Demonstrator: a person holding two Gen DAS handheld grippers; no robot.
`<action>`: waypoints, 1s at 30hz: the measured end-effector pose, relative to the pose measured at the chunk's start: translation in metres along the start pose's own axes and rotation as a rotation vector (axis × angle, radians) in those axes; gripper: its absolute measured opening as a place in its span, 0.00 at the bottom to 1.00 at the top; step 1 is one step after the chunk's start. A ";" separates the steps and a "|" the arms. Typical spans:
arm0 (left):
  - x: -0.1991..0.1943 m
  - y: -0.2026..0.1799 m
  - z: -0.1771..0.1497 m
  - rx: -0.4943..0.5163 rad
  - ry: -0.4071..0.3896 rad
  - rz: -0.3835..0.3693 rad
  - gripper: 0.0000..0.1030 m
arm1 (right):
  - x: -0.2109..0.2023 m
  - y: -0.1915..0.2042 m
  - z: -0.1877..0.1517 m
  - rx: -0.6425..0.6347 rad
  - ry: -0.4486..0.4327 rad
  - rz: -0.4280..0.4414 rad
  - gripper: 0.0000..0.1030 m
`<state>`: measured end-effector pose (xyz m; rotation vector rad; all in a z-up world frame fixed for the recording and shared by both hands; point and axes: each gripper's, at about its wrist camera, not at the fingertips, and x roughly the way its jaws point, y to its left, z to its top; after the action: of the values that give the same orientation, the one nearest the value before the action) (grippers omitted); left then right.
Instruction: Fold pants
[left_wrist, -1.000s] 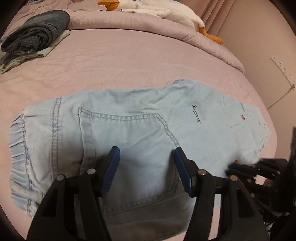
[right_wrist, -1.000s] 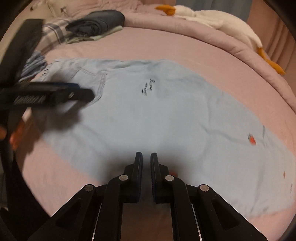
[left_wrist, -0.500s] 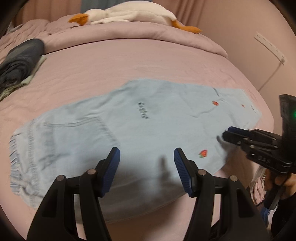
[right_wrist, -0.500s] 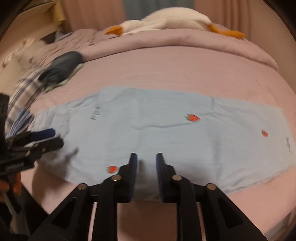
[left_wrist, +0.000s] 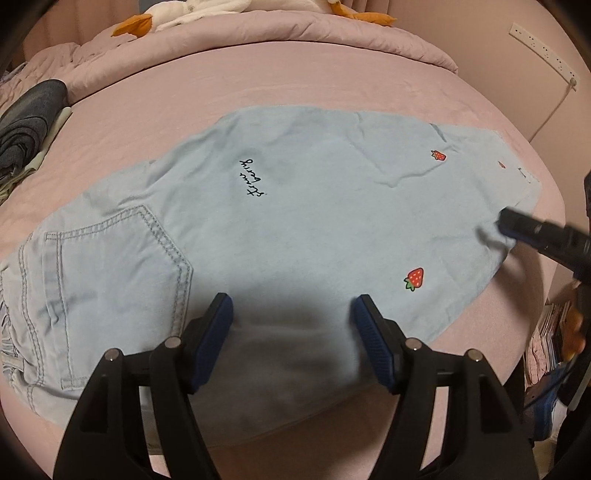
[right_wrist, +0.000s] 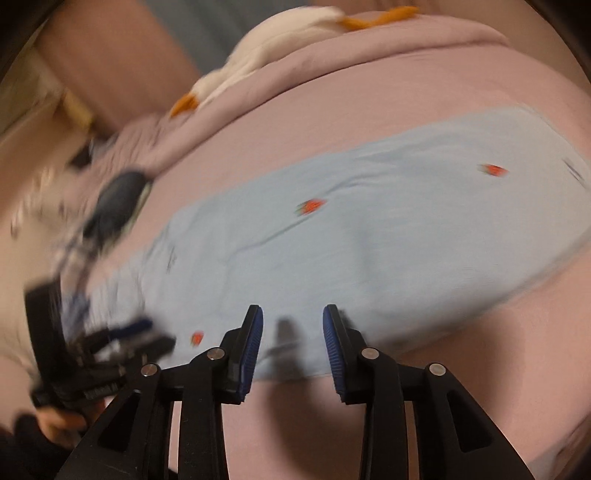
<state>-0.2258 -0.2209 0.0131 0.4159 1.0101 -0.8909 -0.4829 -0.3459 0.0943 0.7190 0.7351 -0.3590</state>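
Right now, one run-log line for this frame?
step: pre-grasp | pants: flat on bed, halved lengthwise | left gripper: open, empty, jaws just opening | right gripper: open, empty, jaws just opening

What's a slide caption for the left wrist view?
Open left gripper hovers over light-blue pants laid flat on a pink bed.

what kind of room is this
Most likely a bedroom. The light blue pants are spread on a bed with a pink sheet, a rumpled pink duvet lies at the far side with a plush goose on it, and folded clothes are stacked nearby.
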 end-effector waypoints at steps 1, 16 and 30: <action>0.001 -0.001 0.000 0.000 0.002 0.001 0.70 | -0.005 -0.011 0.002 0.053 -0.019 0.011 0.34; 0.011 -0.004 0.010 -0.068 0.021 -0.062 0.89 | -0.059 -0.100 -0.008 0.424 -0.211 -0.076 0.60; 0.007 0.019 0.017 -0.255 0.037 -0.199 0.94 | -0.077 -0.162 -0.019 0.667 -0.370 -0.029 0.60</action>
<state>-0.1994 -0.2246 0.0140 0.1181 1.1972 -0.9193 -0.6322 -0.4431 0.0642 1.2266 0.2610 -0.7581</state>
